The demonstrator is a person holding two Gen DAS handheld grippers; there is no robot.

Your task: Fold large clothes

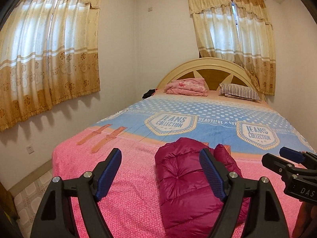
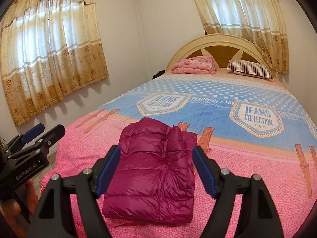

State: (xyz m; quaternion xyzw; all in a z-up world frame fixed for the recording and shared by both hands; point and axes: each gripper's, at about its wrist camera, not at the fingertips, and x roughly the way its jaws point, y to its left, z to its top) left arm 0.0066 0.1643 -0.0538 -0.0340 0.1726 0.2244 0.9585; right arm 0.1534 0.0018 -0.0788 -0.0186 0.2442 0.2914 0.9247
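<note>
Where the left wrist camera looks along its own fingers, the left gripper (image 1: 160, 170) stands released, its blue pads wide apart with nothing pressed between them. Past them a magenta puffer jacket (image 1: 184, 188) lies folded into a thick bundle on the pink near end of the bedspread (image 1: 128, 198), partly covered by the gripper's right-hand finger. At the right edge the right gripper (image 1: 293, 156) pokes into the picture above the bed, apart from the jacket; from this side angle its jaws look parted, though the view of them is poor. Further up the bed lie a folded pink blanket (image 1: 187, 87) and a striped pillow (image 1: 240, 92) in front of the arched headboard (image 1: 208, 64), and curtains (image 1: 49, 55) hang over two windows.

From the right wrist camera, the right gripper (image 2: 156, 170) is likewise released, pads well spread and holding nothing. The jacket (image 2: 152, 176) shows here as a neat rectangle, quilted panels up, lying flat on the bedspread (image 2: 247, 178) beyond the fingers and touched by neither gripper. The left gripper (image 2: 39, 131) shows at the left edge, beside the bed's corner and clear of the jacket.
</note>
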